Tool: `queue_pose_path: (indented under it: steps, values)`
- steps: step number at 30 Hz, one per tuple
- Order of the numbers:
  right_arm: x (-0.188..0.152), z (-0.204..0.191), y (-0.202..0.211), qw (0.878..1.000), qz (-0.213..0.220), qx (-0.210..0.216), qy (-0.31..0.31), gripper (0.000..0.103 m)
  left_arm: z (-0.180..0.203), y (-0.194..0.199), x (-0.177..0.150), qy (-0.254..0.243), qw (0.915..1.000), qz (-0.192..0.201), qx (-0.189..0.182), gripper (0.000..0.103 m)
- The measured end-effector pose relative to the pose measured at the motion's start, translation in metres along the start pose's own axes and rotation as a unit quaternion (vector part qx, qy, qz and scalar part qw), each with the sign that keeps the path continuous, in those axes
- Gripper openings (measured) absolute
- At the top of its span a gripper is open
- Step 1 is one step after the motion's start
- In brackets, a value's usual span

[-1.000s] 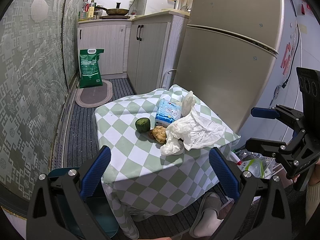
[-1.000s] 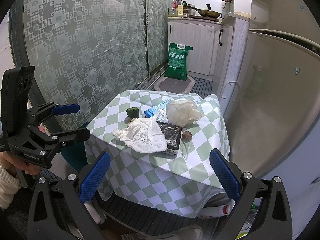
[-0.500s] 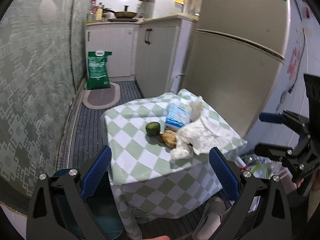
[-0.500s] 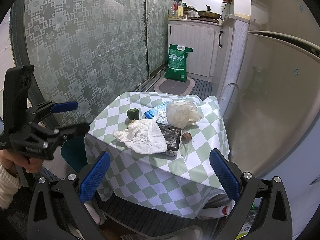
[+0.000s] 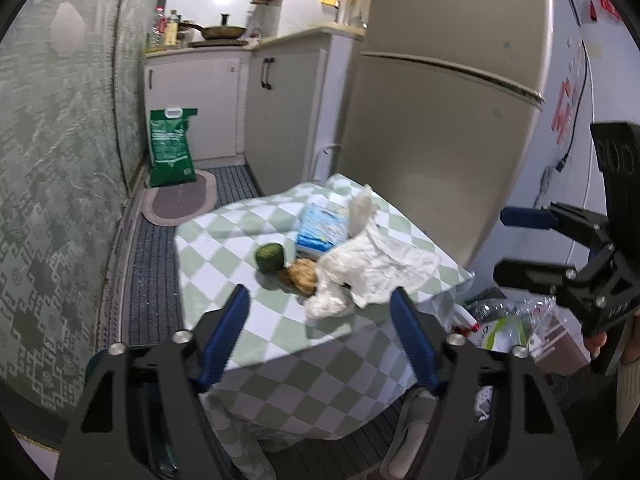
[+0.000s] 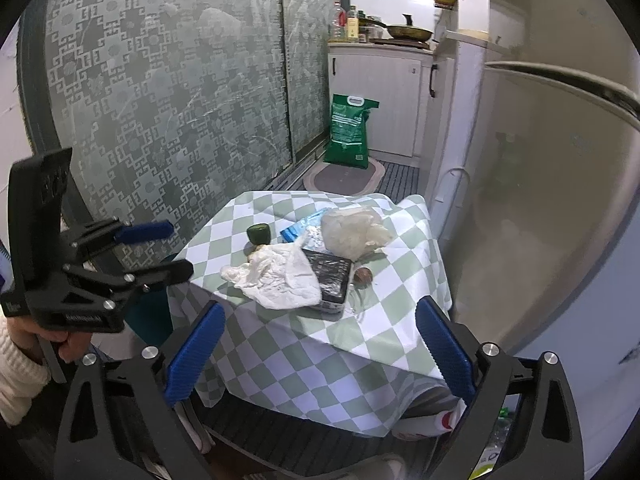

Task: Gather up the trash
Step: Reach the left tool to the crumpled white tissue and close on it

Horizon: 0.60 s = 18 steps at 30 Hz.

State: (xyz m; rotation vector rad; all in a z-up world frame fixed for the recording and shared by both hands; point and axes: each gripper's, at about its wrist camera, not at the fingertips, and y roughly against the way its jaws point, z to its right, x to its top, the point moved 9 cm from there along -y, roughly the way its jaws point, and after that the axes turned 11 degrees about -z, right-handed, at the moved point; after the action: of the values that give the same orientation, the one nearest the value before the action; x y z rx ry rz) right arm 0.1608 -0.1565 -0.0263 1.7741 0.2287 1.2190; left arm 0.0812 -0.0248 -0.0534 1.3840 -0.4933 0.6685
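Observation:
A small table with a green-and-white checked cloth (image 5: 224,248) (image 6: 384,332) holds trash: a crumpled white tissue (image 5: 372,264) (image 6: 280,276), a green round fruit (image 5: 269,257) (image 6: 258,234), a brownish scrap (image 5: 302,274), a blue-white packet (image 5: 322,226) (image 6: 296,230), a black tray (image 6: 330,280), a clear crumpled bag (image 6: 352,230) and a small brown fruit (image 6: 363,276). My left gripper (image 5: 320,340) is open and empty, just short of the table's near edge. My right gripper (image 6: 316,352) is open and empty, in front of the table.
A fridge (image 5: 440,120) stands right behind the table. A patterned glass door (image 6: 160,100) runs along the other side. A green sack (image 5: 171,146) and a mat (image 5: 180,200) lie on the floor by white cabinets (image 5: 280,100). Bagged rubbish (image 5: 508,320) sits beside the table.
My left gripper has moved closer to the table and its jaws have narrowed somewhat. My right gripper has hardly moved.

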Motion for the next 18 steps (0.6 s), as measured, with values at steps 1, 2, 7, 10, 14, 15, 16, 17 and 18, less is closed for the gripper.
queue_pose_path:
  steps: [1,2,7,10,14,15,16,17,18]
  values:
    - [0.0,0.002,0.002,1.0,0.001,0.0,-0.004,0.094,0.003,-0.003,0.0,-0.002,1.0,-0.004,-0.003,0.058]
    - [0.0,0.004,0.003,1.0,0.002,0.001,-0.007,0.092,0.005,-0.005,0.0,-0.003,1.0,-0.008,-0.006,0.055]
    - [0.001,0.004,0.009,1.0,0.003,0.012,-0.007,0.081,0.022,-0.019,0.004,-0.009,0.9995,-0.019,-0.023,0.042]
    - [0.004,0.008,0.01,1.0,0.0,0.019,-0.011,0.075,0.028,-0.028,0.007,-0.021,0.9994,-0.024,-0.015,0.042]
    - [0.01,0.014,0.011,1.0,-0.001,0.026,-0.017,0.069,0.026,-0.038,0.01,-0.026,0.9992,-0.03,-0.004,0.042]
    - [0.011,0.015,0.011,0.999,-0.001,0.027,-0.017,0.068,0.025,-0.041,0.011,-0.027,0.9992,-0.031,-0.003,0.042]
    - [0.013,0.015,0.011,0.999,0.001,0.029,-0.019,0.067,0.024,-0.043,0.012,-0.028,0.9991,-0.033,-0.003,0.042]
    - [0.016,0.016,0.011,0.999,0.001,0.032,-0.021,0.067,0.023,-0.045,0.014,-0.03,0.9989,-0.035,-0.003,0.042]
    - [0.018,0.016,0.01,0.999,0.001,0.035,-0.022,0.066,0.023,-0.048,0.015,-0.031,0.9988,-0.038,-0.008,0.041]
